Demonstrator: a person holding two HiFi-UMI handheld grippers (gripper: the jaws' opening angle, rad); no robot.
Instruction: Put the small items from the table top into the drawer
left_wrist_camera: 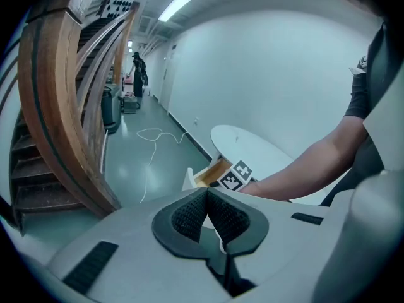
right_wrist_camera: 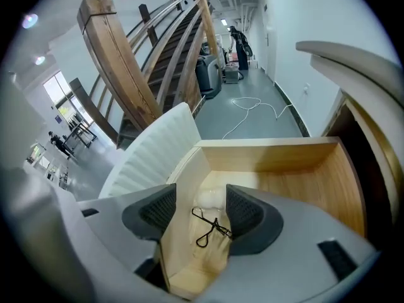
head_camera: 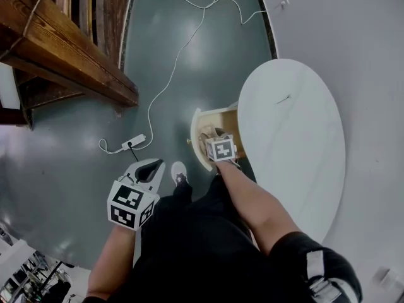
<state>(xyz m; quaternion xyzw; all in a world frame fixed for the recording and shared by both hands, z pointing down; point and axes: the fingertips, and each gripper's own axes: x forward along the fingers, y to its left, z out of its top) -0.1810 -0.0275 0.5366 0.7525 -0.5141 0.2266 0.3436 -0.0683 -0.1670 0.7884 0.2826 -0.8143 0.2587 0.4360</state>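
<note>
The white oval table [head_camera: 297,156] has a wooden drawer [head_camera: 222,115] pulled out on its left side. My right gripper [head_camera: 213,139] reaches down into the drawer. In the right gripper view its jaws [right_wrist_camera: 201,201] stand open over the drawer floor [right_wrist_camera: 297,188]. A thin black wire-like item [right_wrist_camera: 211,227] lies on that floor between the pads, untouched by either. A pale clear thing [right_wrist_camera: 211,199] lies just beyond it. One thin dark item [head_camera: 282,99] rests on the table top. My left gripper [head_camera: 150,168] hangs over the floor away from the table, its pads [left_wrist_camera: 189,214] closed together on nothing.
A wooden staircase [head_camera: 69,49] stands at the upper left. A white cable with a power strip [head_camera: 134,142] runs across the grey floor near the drawer's ribbed white front [right_wrist_camera: 151,150]. The person's shoe [head_camera: 179,171] is beside the left gripper.
</note>
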